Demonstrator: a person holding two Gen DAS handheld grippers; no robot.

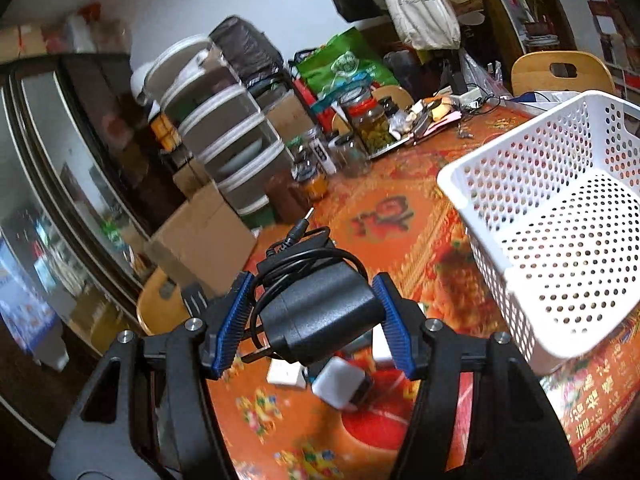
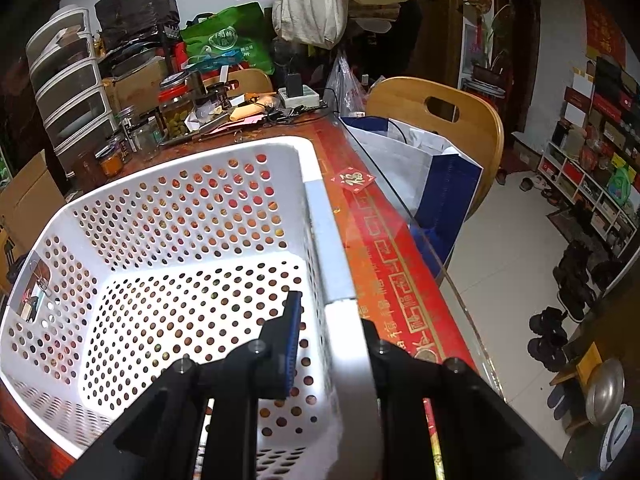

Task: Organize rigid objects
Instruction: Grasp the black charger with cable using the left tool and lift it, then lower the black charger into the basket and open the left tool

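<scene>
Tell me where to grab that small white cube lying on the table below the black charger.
Grip the white cube across its two flat white sides, coming from above. It lies tilted beside a flat white plug, so a sideways approach looks crowded. Its dark end face seems less even.

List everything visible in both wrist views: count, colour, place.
power adapter: one, black, cable wrapped, held in left gripper
basket: one, white perforated, empty, on table
small boxes: a few, white, on table under adapter
tablecloth: one, red-orange, covering table
jars: several, glass, table's far end
drawer unit: one, clear and white, beside table
chair: one, wooden, beyond table
left gripper: black with blue pads, clamped on adapter
right gripper: shut on basket's rim
</scene>
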